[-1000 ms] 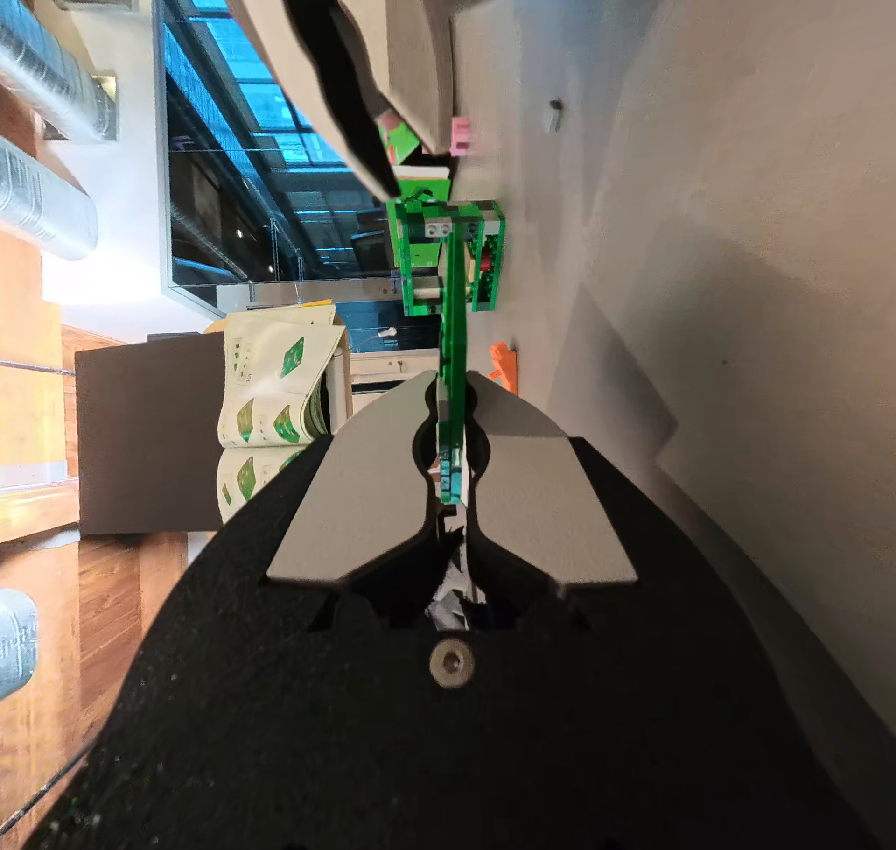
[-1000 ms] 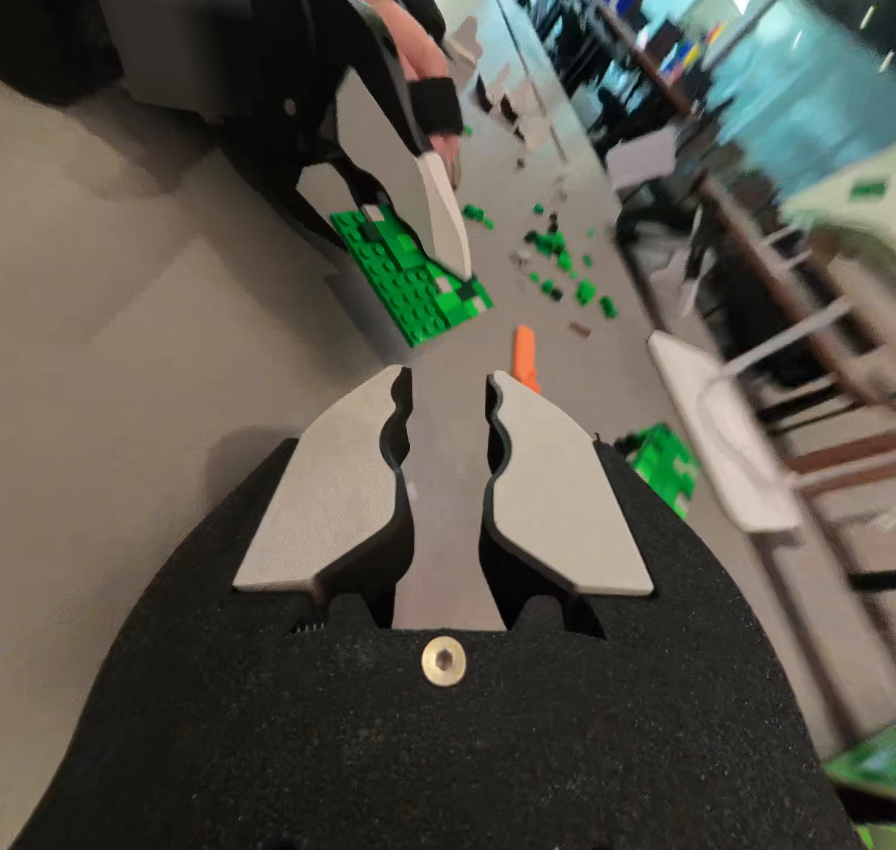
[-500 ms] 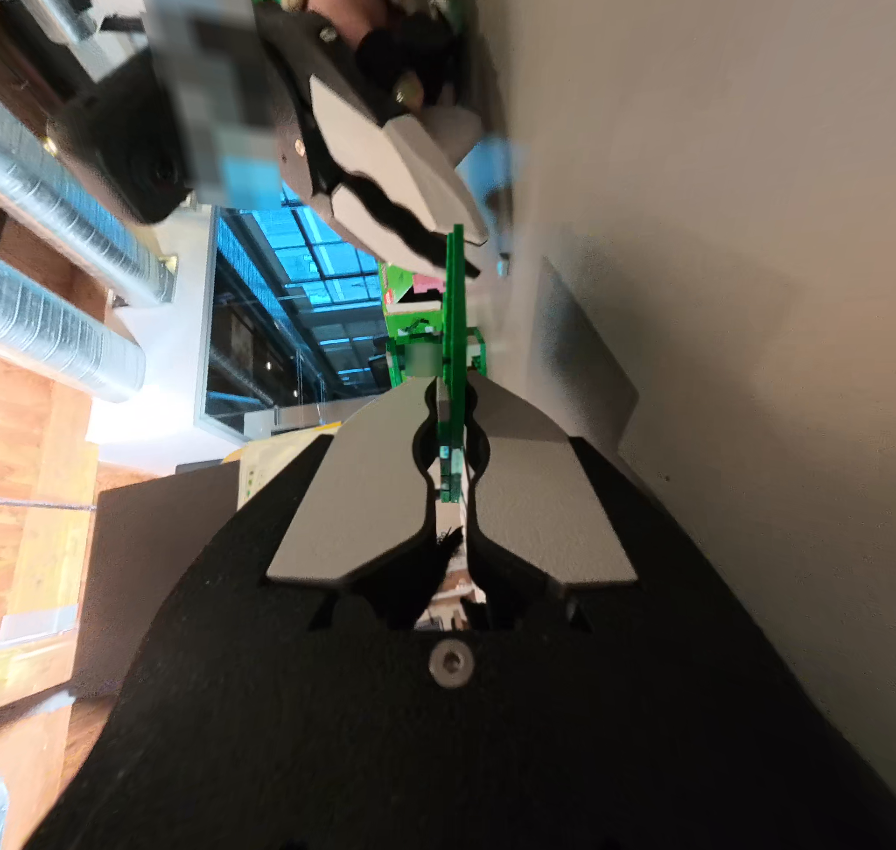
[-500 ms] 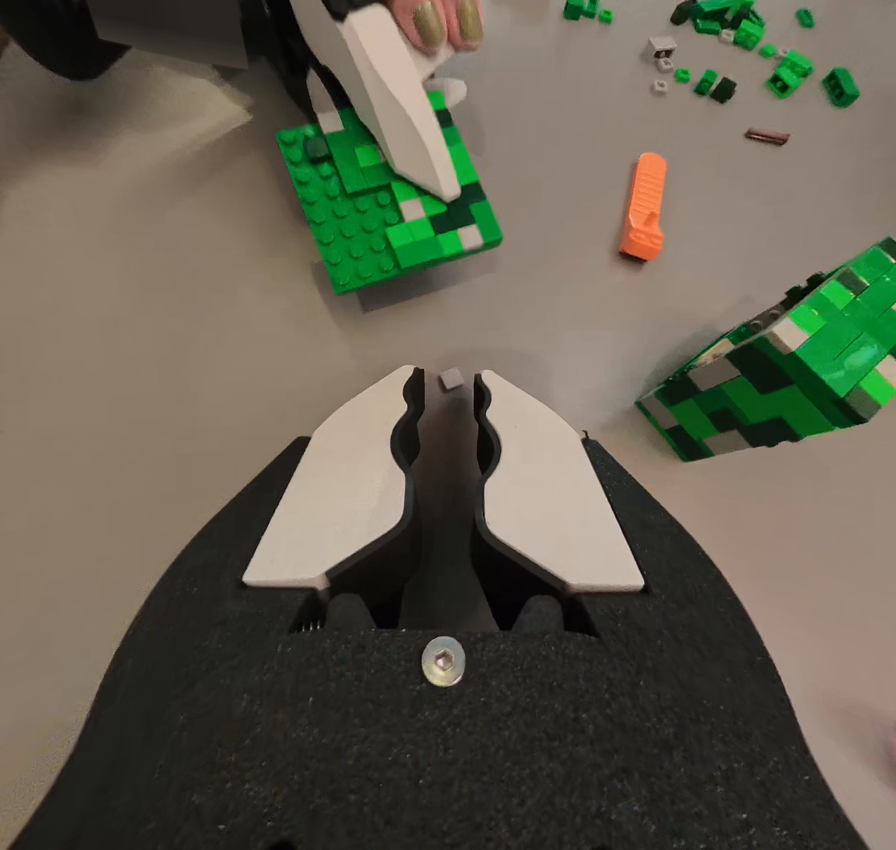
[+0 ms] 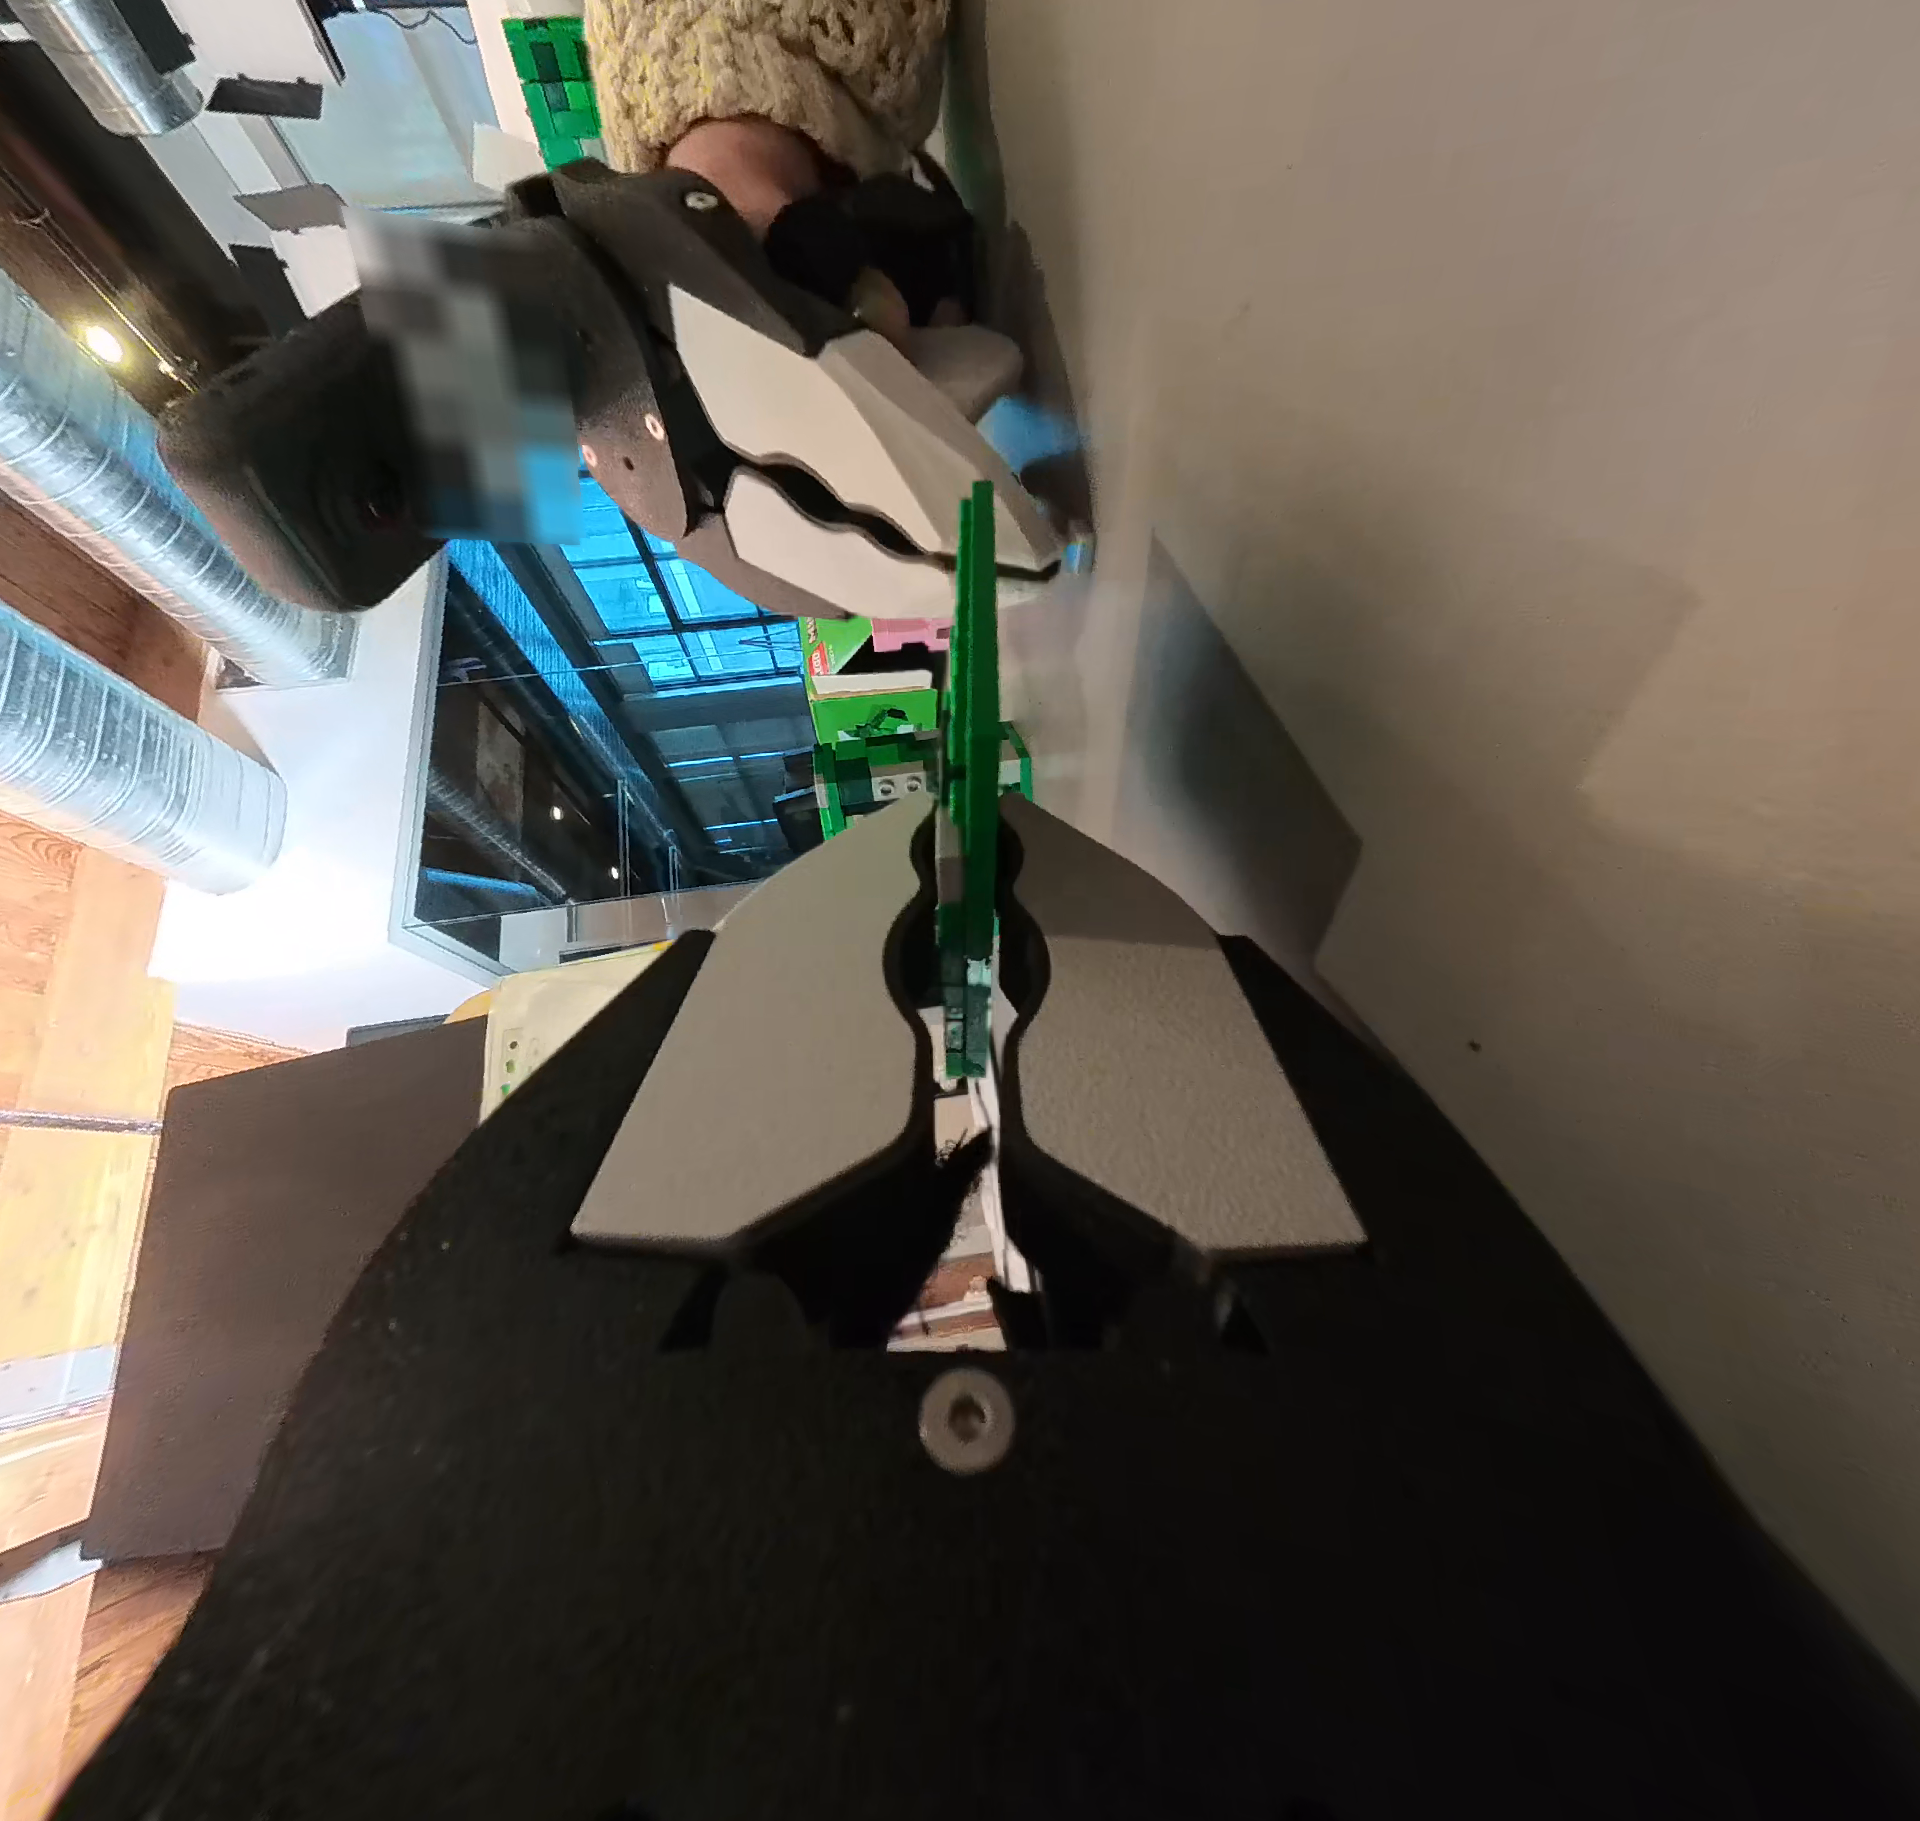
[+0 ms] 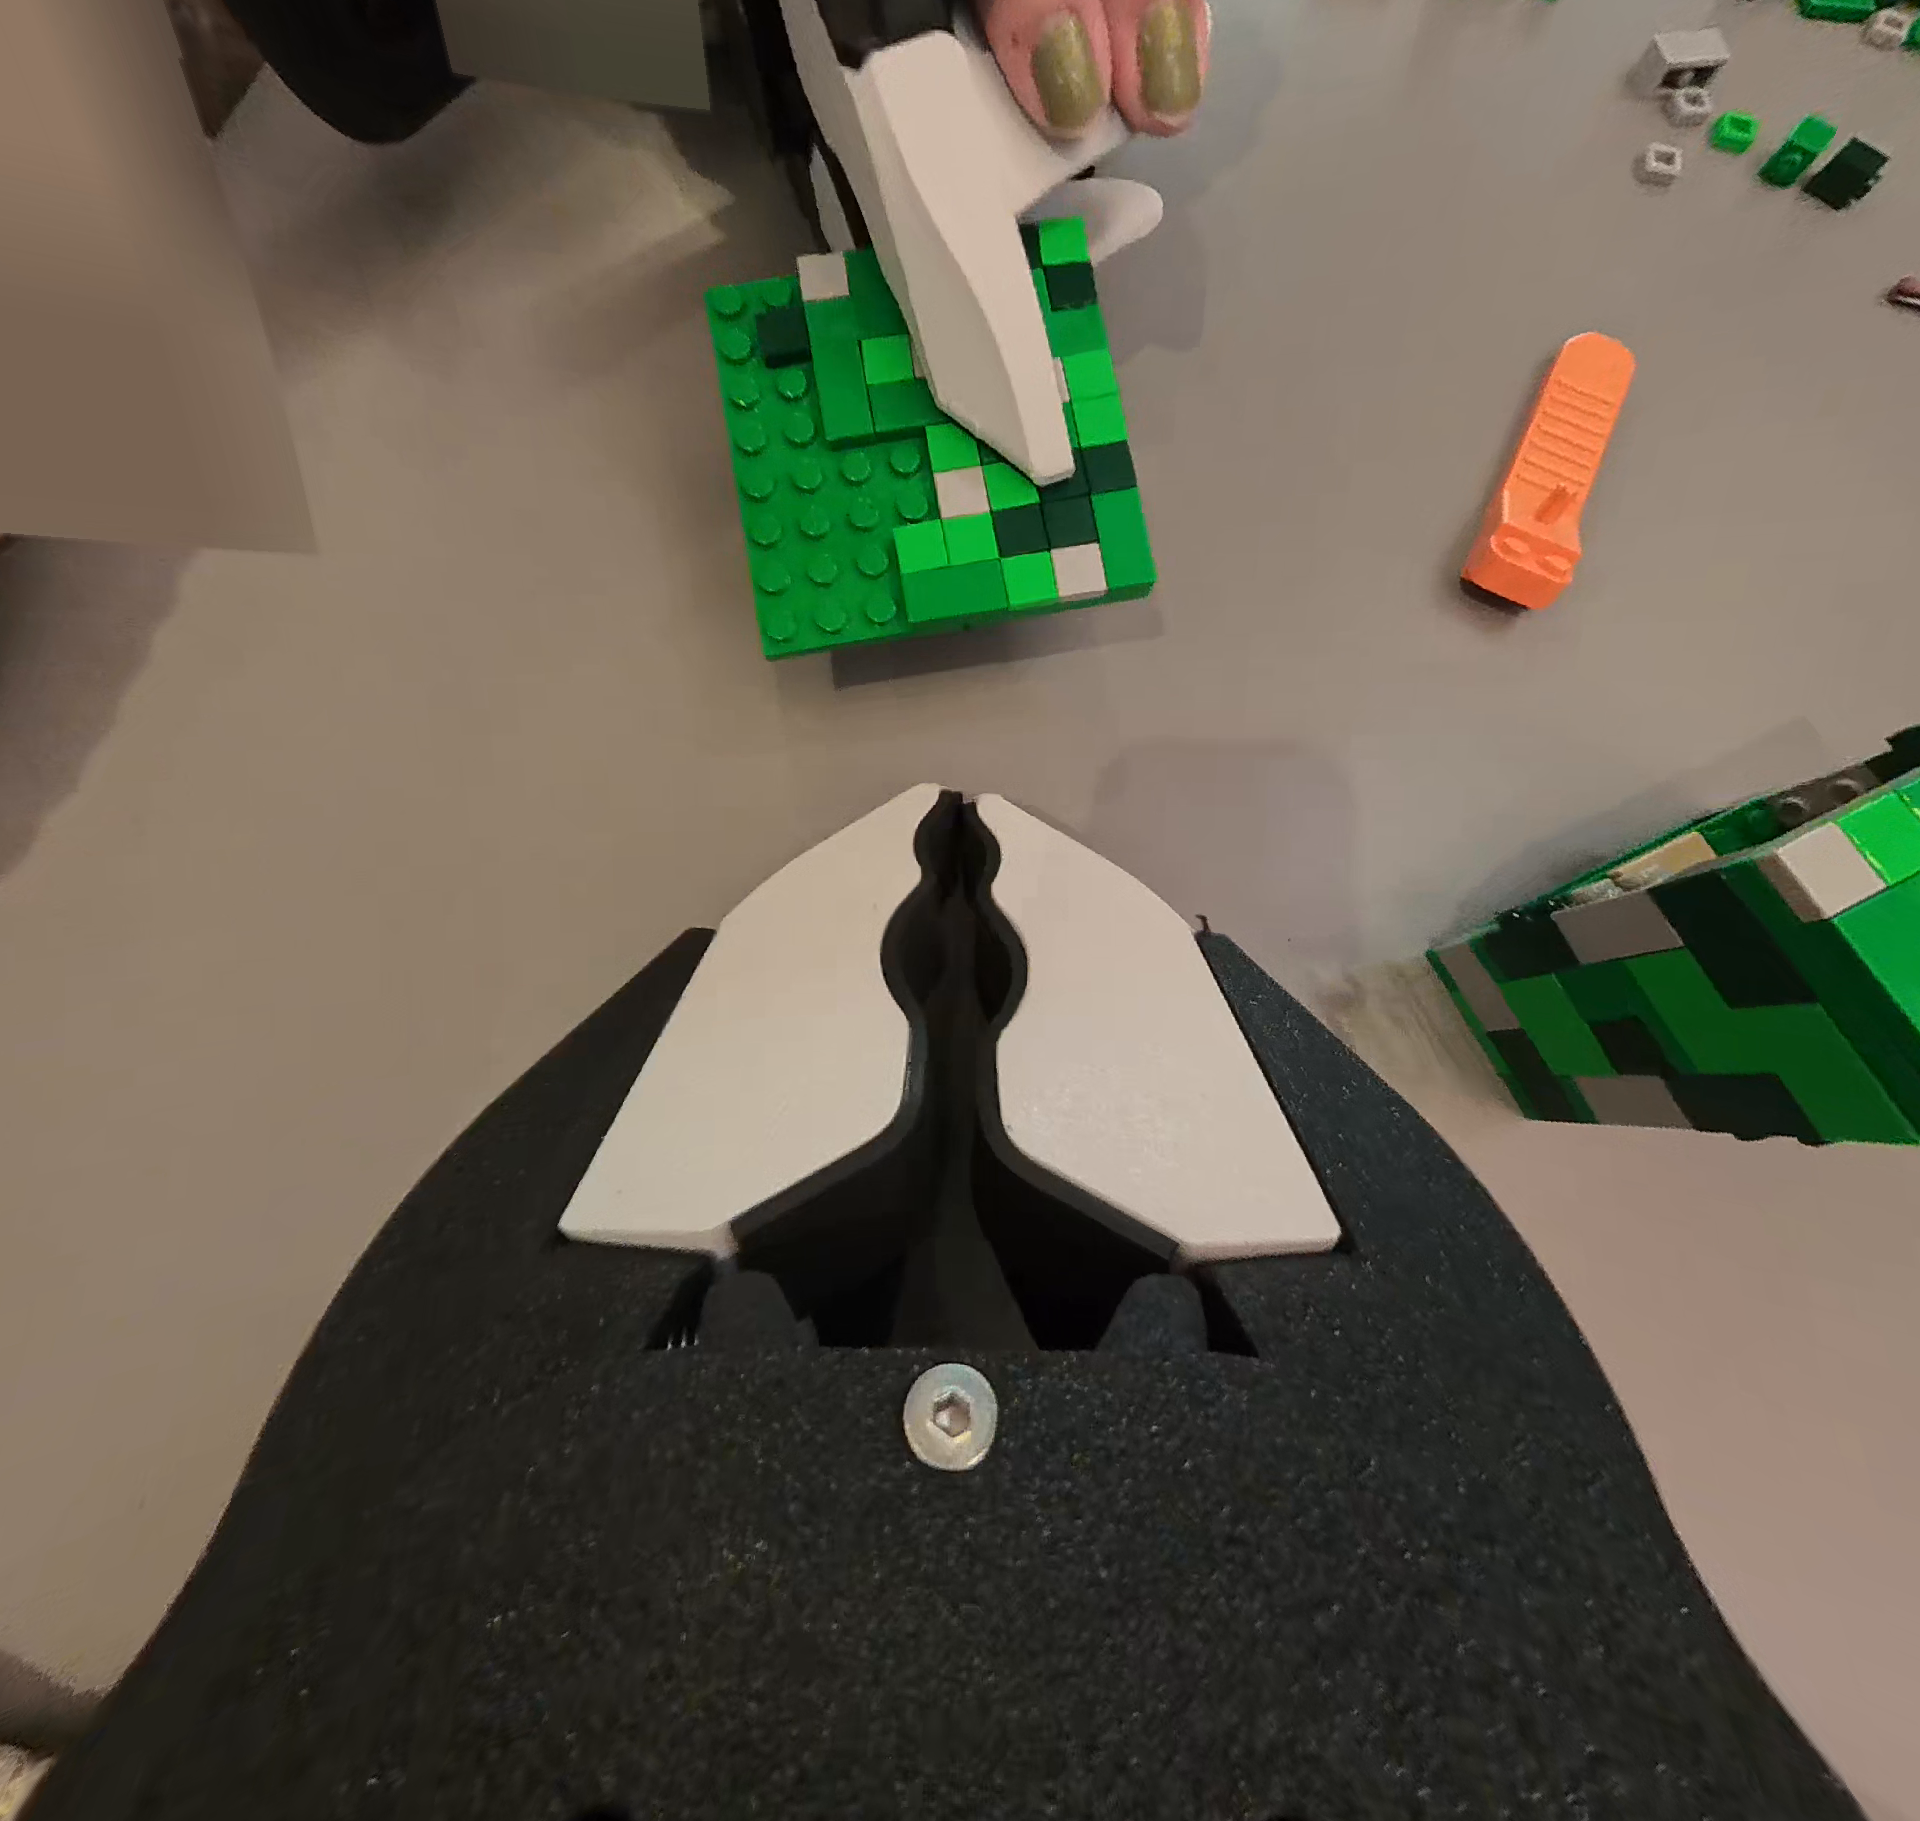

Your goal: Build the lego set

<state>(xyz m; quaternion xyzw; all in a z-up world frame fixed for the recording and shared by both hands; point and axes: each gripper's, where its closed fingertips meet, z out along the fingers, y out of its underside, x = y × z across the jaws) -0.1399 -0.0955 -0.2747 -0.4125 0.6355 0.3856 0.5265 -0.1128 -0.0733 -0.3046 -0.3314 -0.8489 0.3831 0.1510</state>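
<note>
My left gripper point(image 5: 966, 815) is shut on a green plate point(image 5: 971, 649), seen edge-on and held level close over the grey table point(image 5: 1455, 421). In the right wrist view the plate point(image 6: 821, 524) is partly covered with green, dark green and grey tiles, and one left finger point(image 6: 966, 317) lies over it. My right gripper point(image 6: 956, 800) is shut, its tips down at the table just in front of the plate. Nothing shows between its tips. It also shows in the left wrist view point(image 5: 1039, 545).
An orange brick separator point(image 6: 1548, 483) lies right of the plate. A large green block build point(image 6: 1714, 1002) stands at the right. Loose green and grey bricks point(image 6: 1818, 150) lie at the far right. An instruction booklet point(image 5: 540, 1033) is beyond the table. My hands' fingertips stand some 5 centimetres from each other. Both grippers' tips are roughly 12 centimetres from the orange brick separator point(image 6: 1548, 483).
My right gripper swung over the table, came down in front of the plate and shut. The small grey piece seen at its tips half a second ago is out of sight. The left keeps holding the plate.
</note>
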